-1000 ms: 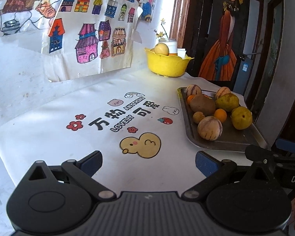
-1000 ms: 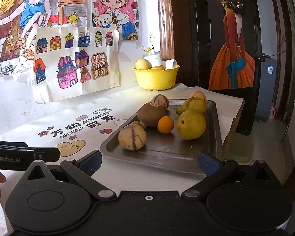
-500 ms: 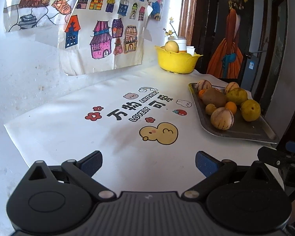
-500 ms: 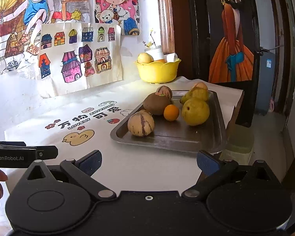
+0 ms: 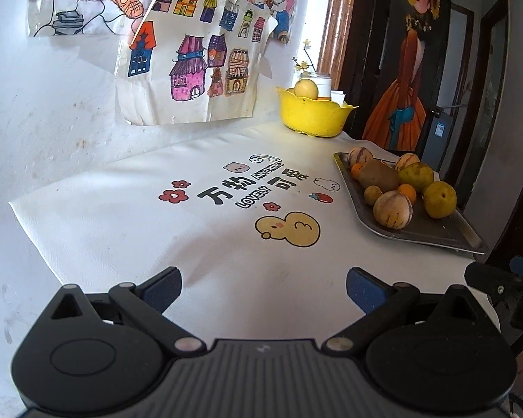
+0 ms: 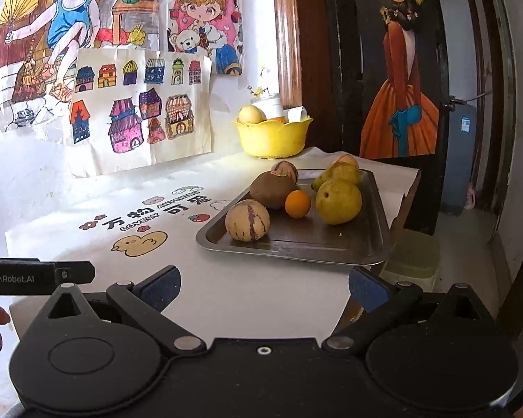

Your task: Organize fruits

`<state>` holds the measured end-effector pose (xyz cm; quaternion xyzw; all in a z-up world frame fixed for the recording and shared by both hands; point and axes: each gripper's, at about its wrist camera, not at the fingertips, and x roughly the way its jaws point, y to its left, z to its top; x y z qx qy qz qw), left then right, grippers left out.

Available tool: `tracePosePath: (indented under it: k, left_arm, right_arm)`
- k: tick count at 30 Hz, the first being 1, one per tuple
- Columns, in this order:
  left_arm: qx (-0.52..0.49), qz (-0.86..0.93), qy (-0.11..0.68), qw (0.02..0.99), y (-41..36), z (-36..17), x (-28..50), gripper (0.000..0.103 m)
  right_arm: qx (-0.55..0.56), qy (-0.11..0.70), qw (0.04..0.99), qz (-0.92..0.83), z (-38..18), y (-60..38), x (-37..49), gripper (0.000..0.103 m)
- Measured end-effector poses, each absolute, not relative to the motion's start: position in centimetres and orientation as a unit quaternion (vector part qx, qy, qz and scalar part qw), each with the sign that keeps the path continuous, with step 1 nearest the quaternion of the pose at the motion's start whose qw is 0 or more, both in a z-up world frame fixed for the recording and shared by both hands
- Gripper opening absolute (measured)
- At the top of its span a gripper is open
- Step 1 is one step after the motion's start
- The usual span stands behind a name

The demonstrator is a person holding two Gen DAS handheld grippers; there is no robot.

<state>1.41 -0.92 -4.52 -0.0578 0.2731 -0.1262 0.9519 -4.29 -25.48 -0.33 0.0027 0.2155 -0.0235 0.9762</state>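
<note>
Table (image 5: 129,216): my working surface under a printed white cloth, bare in the middle, so there is room to sort.
Tray (image 6: 331,244): at the right edge, gathering most of the fruit close together within my right reach.
Yellow bowl (image 6: 272,139): by the back wall, holding a pale fruit (image 6: 250,115); I judge it the likely sorting spot.
Right tongs (image 6: 263,287): spread wide, gripping nothing, facing the tray.
Left tongs (image 5: 263,287): spread wide, gripping nothing, over bare cloth.
Striped melon (image 6: 247,220): nearest the tray's front corner, easiest for me to reach.
</note>
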Motion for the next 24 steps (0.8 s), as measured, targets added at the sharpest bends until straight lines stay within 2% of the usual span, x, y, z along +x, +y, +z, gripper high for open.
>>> tracePosePath:
  k: [24]
  left_arm:
    - [-0.036, -0.137, 0.243, 0.96, -1.46, -4.34, 0.35, 0.102]
  right_arm:
    - [0.002, 0.213, 0.977, -0.024, -0.43, -25.46, -4.51, 0.102]
